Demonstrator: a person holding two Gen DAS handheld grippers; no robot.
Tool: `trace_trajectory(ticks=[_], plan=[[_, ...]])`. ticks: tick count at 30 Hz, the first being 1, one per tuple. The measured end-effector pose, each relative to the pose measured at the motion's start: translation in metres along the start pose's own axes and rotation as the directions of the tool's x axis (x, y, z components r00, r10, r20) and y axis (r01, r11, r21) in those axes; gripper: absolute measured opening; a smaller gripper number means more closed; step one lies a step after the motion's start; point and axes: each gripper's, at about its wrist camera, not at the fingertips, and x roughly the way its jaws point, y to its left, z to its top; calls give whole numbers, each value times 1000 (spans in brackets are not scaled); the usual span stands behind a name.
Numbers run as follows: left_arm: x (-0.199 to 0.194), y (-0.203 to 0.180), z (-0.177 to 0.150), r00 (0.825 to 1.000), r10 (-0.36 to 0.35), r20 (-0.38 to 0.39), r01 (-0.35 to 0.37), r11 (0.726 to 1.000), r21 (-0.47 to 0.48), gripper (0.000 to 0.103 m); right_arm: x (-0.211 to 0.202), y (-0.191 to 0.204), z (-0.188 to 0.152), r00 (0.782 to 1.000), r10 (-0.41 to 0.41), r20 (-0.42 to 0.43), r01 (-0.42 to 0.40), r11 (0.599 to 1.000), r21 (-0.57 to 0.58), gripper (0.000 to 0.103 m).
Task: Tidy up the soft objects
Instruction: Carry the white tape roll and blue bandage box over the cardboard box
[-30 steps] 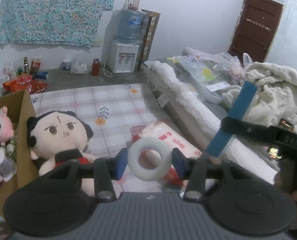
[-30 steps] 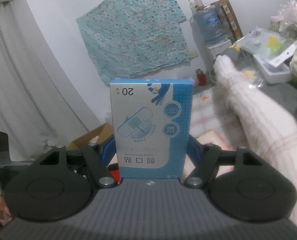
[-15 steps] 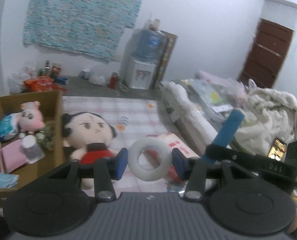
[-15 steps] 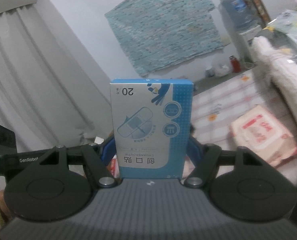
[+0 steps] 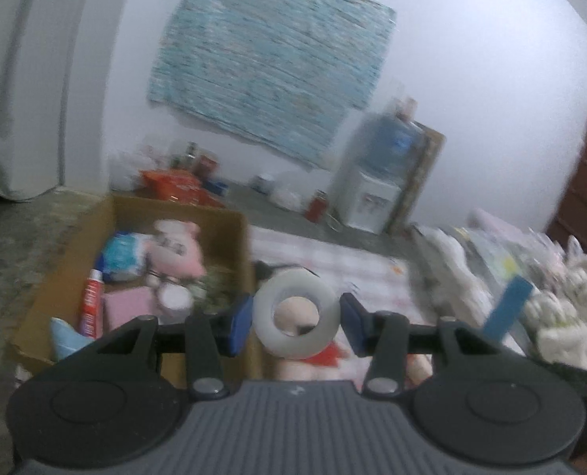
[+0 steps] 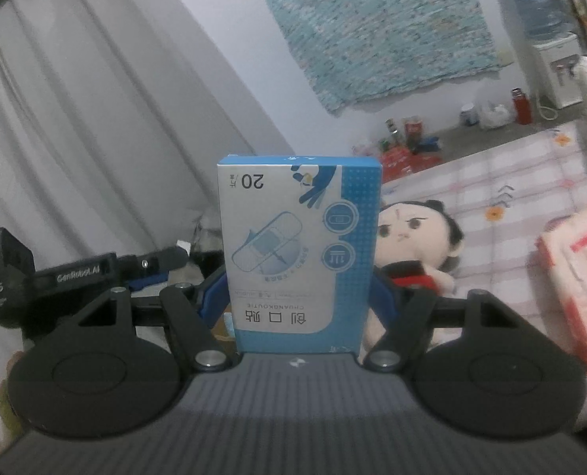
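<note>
My left gripper (image 5: 295, 322) is shut on a white tape roll (image 5: 296, 312) and holds it in the air beside the right wall of a cardboard box (image 5: 242, 237). The box holds a pink plush (image 5: 178, 245), a tube and other small items. My right gripper (image 6: 299, 297) is shut on a blue and grey plaster box (image 6: 299, 257), held upright. A black-haired doll (image 6: 416, 233) lies on the checked mat (image 6: 523, 182) behind it; the tape roll hides most of it in the left wrist view.
A pink tissue pack (image 6: 578, 273) lies on the mat at right. A water dispenser (image 5: 376, 186) and bottles stand by the far wall. Bedding and a fluffy blanket (image 5: 562, 297) pile at right. The other gripper's body (image 6: 56, 277) is at left.
Both grippers have swung left toward the cardboard box, each keeping its hold. The box now fills the left wrist view, and the doll has come into the right wrist view.
</note>
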Motion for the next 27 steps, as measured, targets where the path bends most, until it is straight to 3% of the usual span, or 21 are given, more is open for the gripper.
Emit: trace_trajectory(ticks=[6, 9, 11, 14, 16, 18, 20, 22, 24, 25, 27], plan=[[12, 55, 22, 995, 88, 49, -84, 993, -78, 49, 64, 26, 36, 993, 27, -111, -38, 994, -100, 71], [25, 88, 30, 991, 123, 54, -115, 984, -133, 49, 114, 49, 55, 979, 48, -200, -82, 983, -166, 71], [34, 111, 34, 988, 144, 51, -134, 977, -169, 49, 154, 66, 66, 959, 48, -280, -116, 966, -231, 71], [45, 140, 35, 985, 166, 45, -154, 966, -209, 49, 222, 96, 72, 903, 13, -430, -178, 921, -346, 71], [52, 156, 34, 985, 170, 40, -157, 960, -232, 49, 269, 113, 67, 842, -35, -538, -223, 886, -407, 71], [57, 170, 31, 985, 170, 37, -155, 954, -257, 49, 315, 124, 57, 766, -113, -633, -262, 844, -467, 71], [61, 183, 26, 985, 168, 32, -152, 948, -281, 49, 352, 133, 36, 675, -213, -706, -299, 797, -525, 71], [65, 196, 23, 986, 167, 21, -153, 940, -304, 49, 379, 138, 14, 581, -311, -752, -337, 749, -571, 71], [68, 207, 21, 987, 162, 13, -149, 936, -320, 49, 398, 140, -5, 505, -393, -768, -376, 701, -606, 71], [69, 212, 20, 987, 161, 12, -149, 934, -325, 49, 402, 142, -16, 453, -431, -781, -409, 678, -611, 72], [69, 220, 17, 987, 162, 14, -148, 932, -332, 49, 411, 146, -32, 391, -482, -784, -449, 644, -619, 77]])
